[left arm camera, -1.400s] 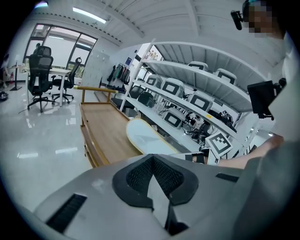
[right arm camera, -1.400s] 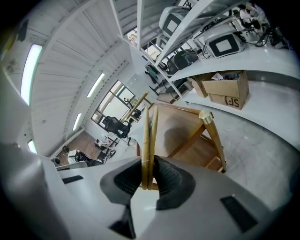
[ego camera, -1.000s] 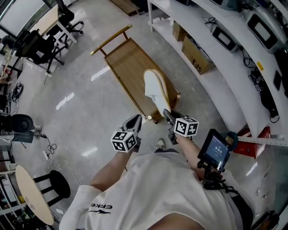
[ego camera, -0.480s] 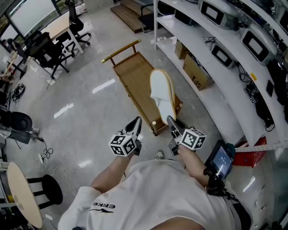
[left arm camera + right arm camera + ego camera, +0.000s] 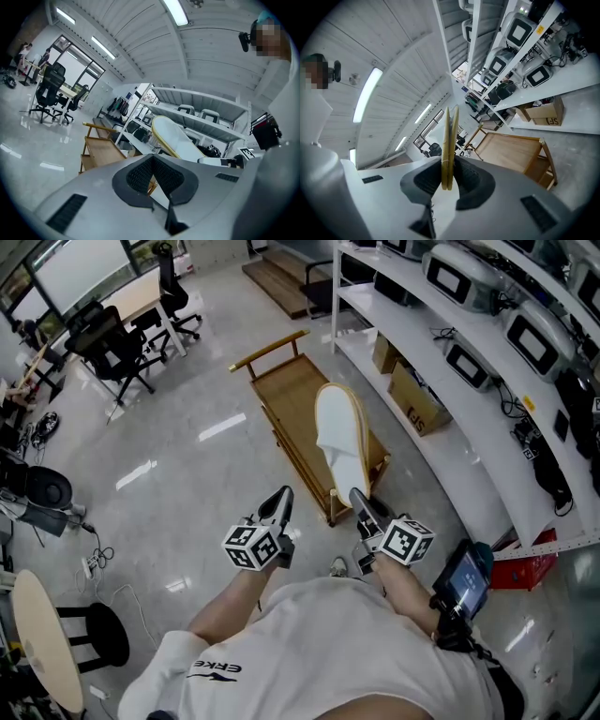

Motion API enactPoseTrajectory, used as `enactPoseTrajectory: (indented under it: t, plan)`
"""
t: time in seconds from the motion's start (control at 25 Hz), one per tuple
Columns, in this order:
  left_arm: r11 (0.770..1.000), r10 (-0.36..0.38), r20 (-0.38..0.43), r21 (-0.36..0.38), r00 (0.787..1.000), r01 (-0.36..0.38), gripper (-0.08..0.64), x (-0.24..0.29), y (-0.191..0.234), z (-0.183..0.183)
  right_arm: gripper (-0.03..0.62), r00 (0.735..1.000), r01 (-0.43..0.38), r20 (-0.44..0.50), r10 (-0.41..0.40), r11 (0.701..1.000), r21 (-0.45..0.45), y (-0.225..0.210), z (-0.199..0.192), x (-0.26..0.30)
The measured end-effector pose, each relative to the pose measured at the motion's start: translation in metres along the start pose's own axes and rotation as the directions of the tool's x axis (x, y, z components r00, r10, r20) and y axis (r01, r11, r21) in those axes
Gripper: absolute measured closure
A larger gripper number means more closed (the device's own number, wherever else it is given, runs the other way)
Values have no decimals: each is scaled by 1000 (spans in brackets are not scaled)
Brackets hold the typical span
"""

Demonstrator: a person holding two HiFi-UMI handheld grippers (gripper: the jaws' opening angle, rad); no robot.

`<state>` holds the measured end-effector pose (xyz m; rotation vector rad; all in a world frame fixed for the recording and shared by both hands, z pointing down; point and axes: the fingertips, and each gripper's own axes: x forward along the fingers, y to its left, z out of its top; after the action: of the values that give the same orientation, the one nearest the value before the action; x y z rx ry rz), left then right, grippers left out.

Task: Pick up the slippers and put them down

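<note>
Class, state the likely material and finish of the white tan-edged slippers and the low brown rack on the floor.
White tan-edged slippers: soft matte cloth, probably; no shine, limp upper, thin tan soles. Low brown rack: wood or bamboo, satin finish; even honey colour.

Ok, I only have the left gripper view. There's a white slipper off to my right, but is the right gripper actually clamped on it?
Observer: Yes. In the right gripper view the right gripper has its jaws shut on the slippers, two yellowish sole edges pressed flat together between the pads.
Operator: A pair, good. Where do they sit relative to the cart?
Observer: In the head view they stick out ahead of the gripper, over the near half of the wooden cart.
Operator: What's to the right of the cart?
Observer: White shelving runs along that side, with cardboard boxes on its lowest level.
</note>
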<state>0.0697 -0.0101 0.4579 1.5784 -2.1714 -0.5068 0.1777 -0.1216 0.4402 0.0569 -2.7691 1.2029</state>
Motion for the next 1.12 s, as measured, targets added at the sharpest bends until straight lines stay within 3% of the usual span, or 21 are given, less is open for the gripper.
enactPoseTrajectory:
  t: [0.6,1.12]
  plan:
    - [999,-41,28,8,999,41,557,-25,2,9,528,1000,5,4,-4,1000,-11,22,-23,2]
    - [1000,-5,54,1,999,5,557,-52,25,21,528,1000,-9,-12,9,1000,-2,41,-45,24]
